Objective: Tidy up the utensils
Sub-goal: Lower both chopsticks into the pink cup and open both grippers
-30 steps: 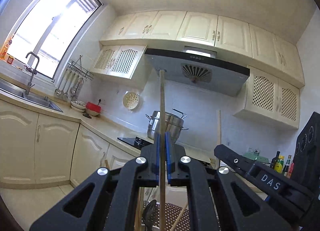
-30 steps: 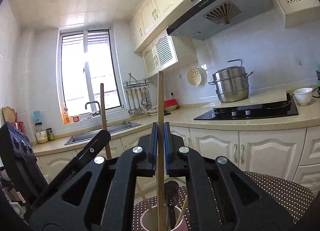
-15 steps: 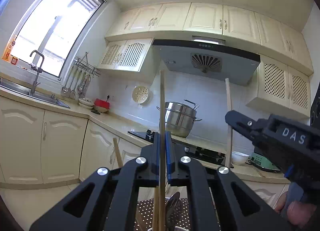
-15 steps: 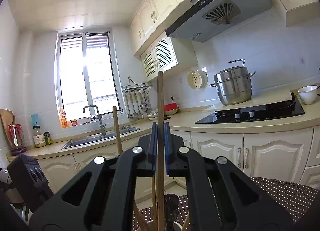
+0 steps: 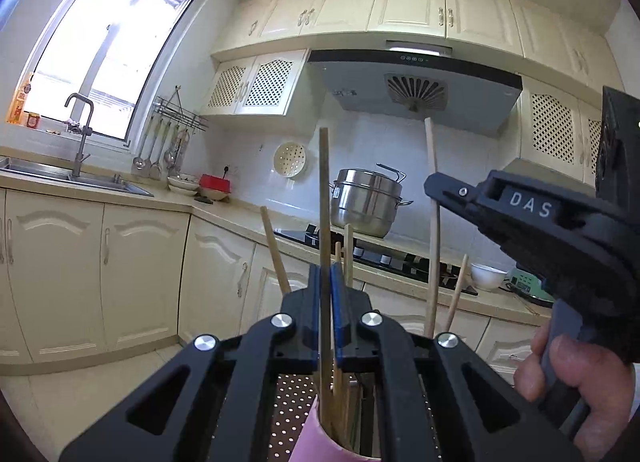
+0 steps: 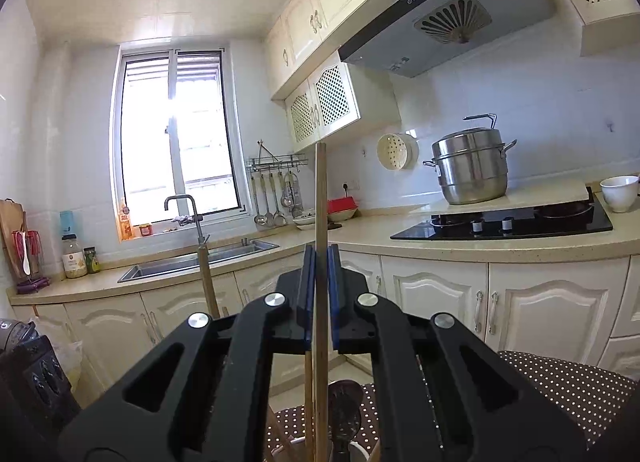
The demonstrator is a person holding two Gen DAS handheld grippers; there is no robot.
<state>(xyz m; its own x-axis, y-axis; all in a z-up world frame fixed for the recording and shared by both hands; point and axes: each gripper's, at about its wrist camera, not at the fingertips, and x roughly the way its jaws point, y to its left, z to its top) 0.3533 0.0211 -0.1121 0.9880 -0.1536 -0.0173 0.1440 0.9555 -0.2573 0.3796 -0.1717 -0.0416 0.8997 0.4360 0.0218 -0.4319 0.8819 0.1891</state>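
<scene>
My left gripper point(image 5: 326, 282) is shut on a wooden chopstick point(image 5: 324, 198) held upright, its lower end inside a pink cup point(image 5: 320, 440) that holds several more wooden sticks. My right gripper point(image 6: 320, 266) is shut on another upright wooden chopstick point(image 6: 320, 198); its lower end runs down beside a metal spoon point(image 6: 345, 402) and other sticks in a cup below. In the left wrist view the right gripper point(image 5: 434, 186) shows at the right, gripping its chopstick point(image 5: 431, 158), held by a hand point(image 5: 568, 378).
A brown polka-dot cloth point(image 6: 568, 386) covers the surface under the cups. Behind are the kitchen counter point(image 6: 480, 246), a black hob point(image 6: 504, 222), a steel pot point(image 6: 472, 166), a white bowl point(image 6: 619, 192), a sink point(image 6: 200, 258) and hanging ladles point(image 6: 272, 198).
Both grippers have come lower and closer to the cups, each still holding its chopstick upright. The stick ends now reach into the cups.
</scene>
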